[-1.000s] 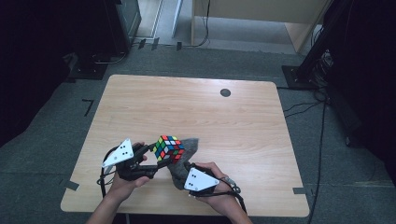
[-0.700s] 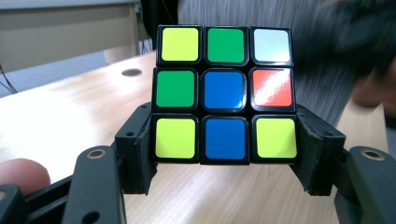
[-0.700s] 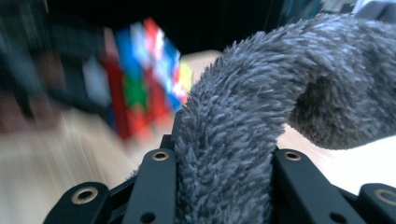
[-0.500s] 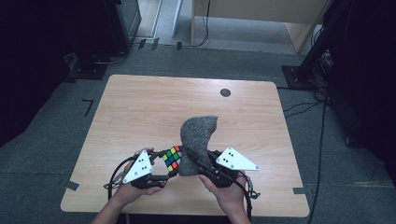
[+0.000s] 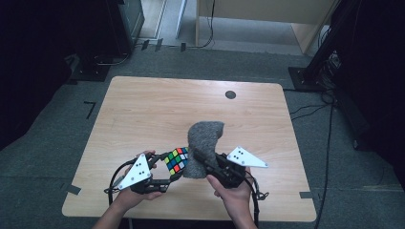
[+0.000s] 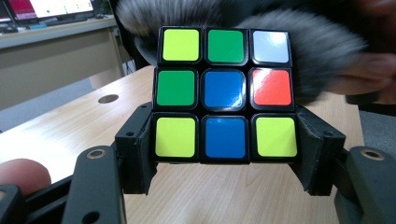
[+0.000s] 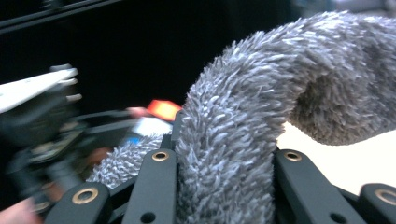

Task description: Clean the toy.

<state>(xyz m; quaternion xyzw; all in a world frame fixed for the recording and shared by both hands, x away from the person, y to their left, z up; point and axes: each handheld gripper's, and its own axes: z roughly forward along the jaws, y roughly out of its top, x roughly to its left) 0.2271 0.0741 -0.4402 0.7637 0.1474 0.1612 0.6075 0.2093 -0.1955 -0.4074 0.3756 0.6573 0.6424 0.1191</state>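
A pale wooden table (image 5: 143,114) is standing on grey carpet in a dim room. Nearest the person, the left gripper (image 6: 224,154) is clamping the puzzle cube (image 6: 225,88) by its lower row. Just right of it, the right gripper (image 7: 219,177) is pinching a grey fuzzy cloth (image 7: 261,93) tight, the cloth arching up and over against the cube's far side, ready for wiping.

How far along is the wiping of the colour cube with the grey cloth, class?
Done: the left gripper is clamped on the cube and the right gripper pinches the grey fluffy cloth. In hand: the cloth lies against the cube's far side. Left: probably the remaining faces; cleanliness cannot be judged.
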